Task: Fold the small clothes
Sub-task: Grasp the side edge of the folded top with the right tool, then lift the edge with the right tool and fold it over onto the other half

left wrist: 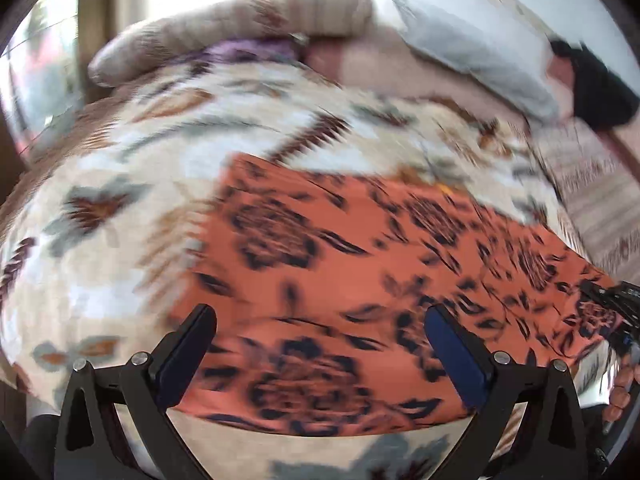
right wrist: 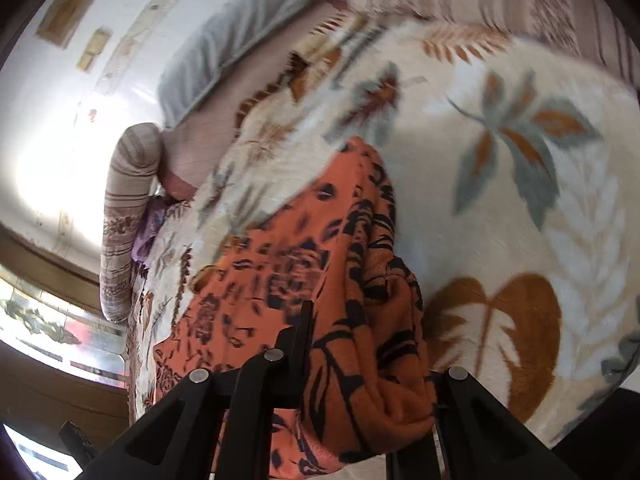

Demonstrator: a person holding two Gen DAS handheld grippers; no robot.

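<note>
An orange garment with black flower print [left wrist: 344, 264] lies spread on a floral blanket. In the left wrist view my left gripper [left wrist: 320, 320] hovers over it, jaws wide apart with nothing between the blue pads [left wrist: 456, 352]. At that view's right edge the right gripper [left wrist: 612, 308] holds the garment's far corner, a hand [left wrist: 622, 392] behind it. In the right wrist view my right gripper [right wrist: 360, 344] is shut on a bunched fold of the orange garment [right wrist: 360, 280], which is lifted off the blanket. The cloth hides its right finger.
The cream blanket with leaf print [left wrist: 120, 208] [right wrist: 520, 208] covers a bed. A striped bolster [left wrist: 224, 28] [right wrist: 128, 208] and a grey pillow [left wrist: 476, 48] [right wrist: 224, 52] lie at its head, with a purple cloth [left wrist: 248, 50] and a black item [left wrist: 600, 96].
</note>
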